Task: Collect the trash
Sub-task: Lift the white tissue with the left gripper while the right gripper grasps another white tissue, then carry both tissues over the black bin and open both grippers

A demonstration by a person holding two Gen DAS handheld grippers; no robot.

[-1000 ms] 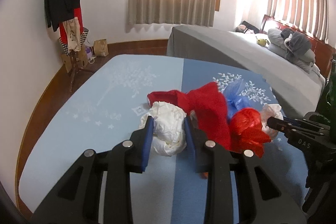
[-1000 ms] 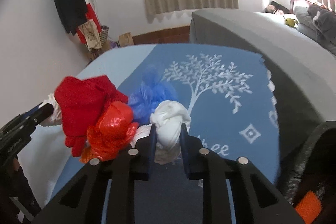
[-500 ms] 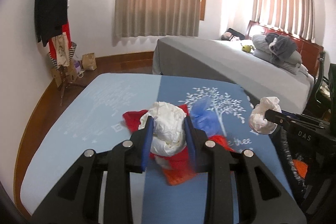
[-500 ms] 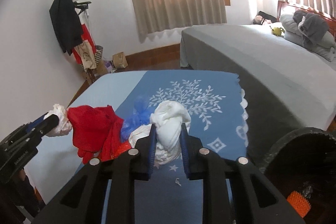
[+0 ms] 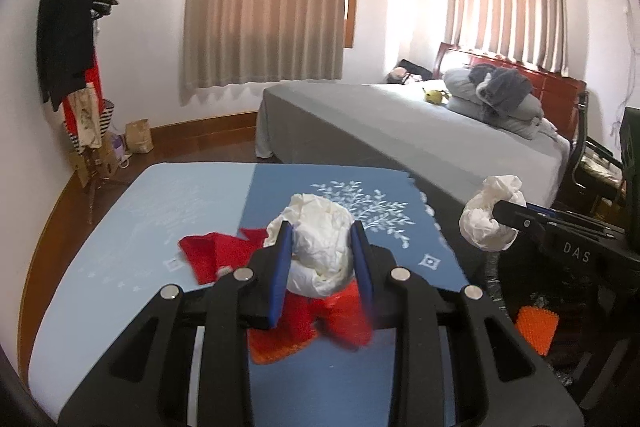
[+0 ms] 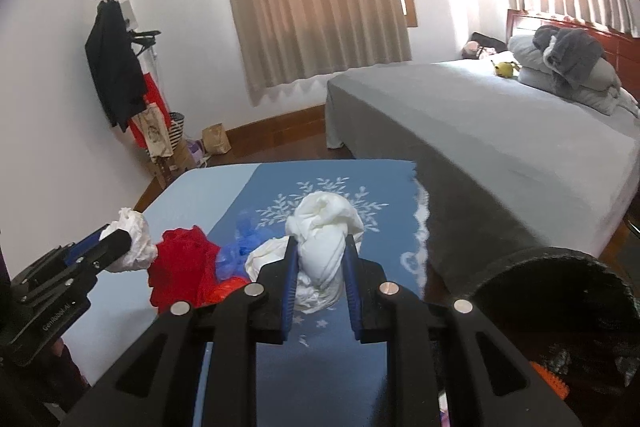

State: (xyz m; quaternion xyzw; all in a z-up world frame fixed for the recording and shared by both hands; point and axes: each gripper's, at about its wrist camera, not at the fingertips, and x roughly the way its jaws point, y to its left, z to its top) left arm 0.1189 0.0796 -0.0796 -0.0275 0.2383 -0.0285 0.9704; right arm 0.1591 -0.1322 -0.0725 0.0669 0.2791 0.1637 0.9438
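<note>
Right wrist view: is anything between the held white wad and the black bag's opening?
Nothing visible. The right hand-held gripper is shut on the crumpled white paper wad, and the black trash bag's rim gapes just to its right, nothing between them.

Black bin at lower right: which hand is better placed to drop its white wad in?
Probably right. The right gripper, shut on the right-hand wad, is beside the black bin; the left gripper holds the left-hand wad over the blue table, farther off.
</note>
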